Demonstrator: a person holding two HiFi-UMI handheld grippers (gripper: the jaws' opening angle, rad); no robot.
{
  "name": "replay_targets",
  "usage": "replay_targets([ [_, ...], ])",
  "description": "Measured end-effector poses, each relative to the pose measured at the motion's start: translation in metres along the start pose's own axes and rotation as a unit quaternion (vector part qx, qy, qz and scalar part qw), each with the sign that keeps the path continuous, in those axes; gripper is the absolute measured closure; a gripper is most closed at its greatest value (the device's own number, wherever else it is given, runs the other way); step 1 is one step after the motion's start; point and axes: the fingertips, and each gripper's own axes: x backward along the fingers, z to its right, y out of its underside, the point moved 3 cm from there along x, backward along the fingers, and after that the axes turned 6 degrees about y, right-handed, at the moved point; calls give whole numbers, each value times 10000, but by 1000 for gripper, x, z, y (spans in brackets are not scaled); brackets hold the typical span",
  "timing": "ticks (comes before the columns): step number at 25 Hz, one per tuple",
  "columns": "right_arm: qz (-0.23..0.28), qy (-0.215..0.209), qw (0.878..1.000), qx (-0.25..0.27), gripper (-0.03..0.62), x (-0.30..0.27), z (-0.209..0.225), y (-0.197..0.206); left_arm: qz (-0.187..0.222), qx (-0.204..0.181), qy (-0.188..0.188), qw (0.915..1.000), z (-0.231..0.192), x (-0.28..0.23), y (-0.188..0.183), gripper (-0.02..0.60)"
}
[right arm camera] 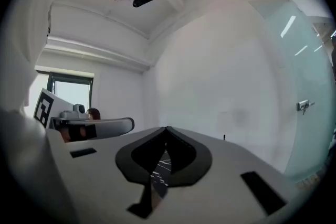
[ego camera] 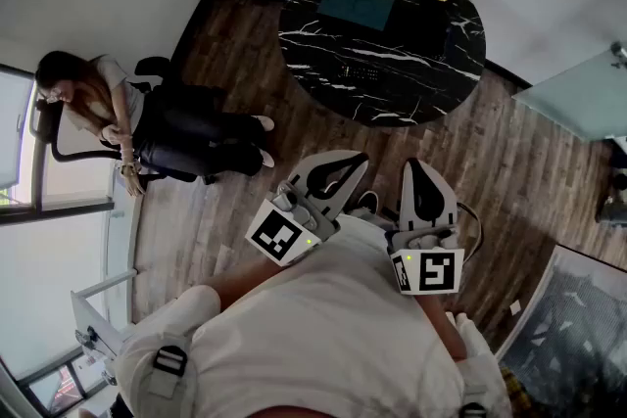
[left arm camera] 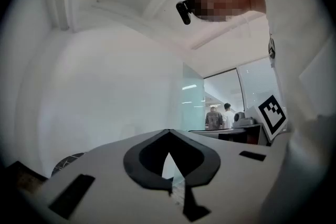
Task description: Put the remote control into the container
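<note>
Black marble surface point(ego camera: 421, 88) holds the remote control point(ego camera: 359, 71), apparently crosswise, just before the teal container point(ego camera: 356, 7). It lies well ahead of both grippers. The left gripper point(ego camera: 359, 158) looks slightly nearer than the right gripper point(ego camera: 413, 164); both have their fingers closed on nothing.

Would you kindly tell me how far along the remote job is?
Nothing done yet: the probable remote lies on the table, outside the teal container. Nothing in hand: left gripper and right gripper are shut, empty. To do: grasp it, place it inside.

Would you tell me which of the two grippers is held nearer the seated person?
The left gripper: it lies on the side of the seated person, the right gripper farther away.
</note>
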Motion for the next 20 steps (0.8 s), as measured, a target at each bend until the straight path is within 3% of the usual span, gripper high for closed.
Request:
replay_targets([
  [20, -97, 39, 9981, -601, 585, 37, 70, 22, -301, 238, -125, 9992, 47, -44, 37, 575],
])
